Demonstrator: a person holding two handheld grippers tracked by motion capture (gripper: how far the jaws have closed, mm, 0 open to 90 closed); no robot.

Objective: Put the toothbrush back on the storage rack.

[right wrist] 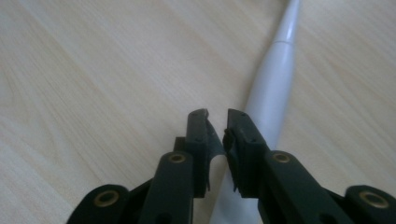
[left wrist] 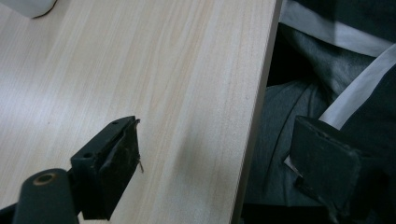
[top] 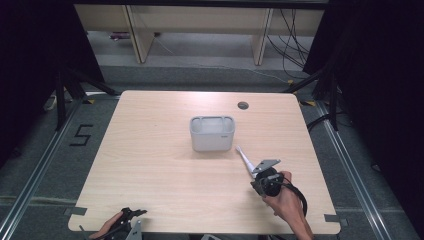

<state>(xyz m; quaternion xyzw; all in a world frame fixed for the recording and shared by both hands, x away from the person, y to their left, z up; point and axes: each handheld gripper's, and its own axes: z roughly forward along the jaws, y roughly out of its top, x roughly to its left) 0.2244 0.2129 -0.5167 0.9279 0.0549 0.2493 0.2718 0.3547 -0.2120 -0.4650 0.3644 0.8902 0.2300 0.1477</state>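
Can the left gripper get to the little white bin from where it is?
Probably yes. The left gripper sits at the near edge of the table, jaws open, and the white bin stands mid-table. Bare wood lies between them; the white toothbrush-like stick is off by the right gripper.

The left hand-held gripper [left wrist: 215,154] gapes wide; the right hand-held gripper [right wrist: 217,123] looks nearly closed.

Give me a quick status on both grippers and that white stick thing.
Left gripper open at near table edge. Right gripper nearly shut over white utensil, grip unclear. Utensil beside white container. Nothing in the way.
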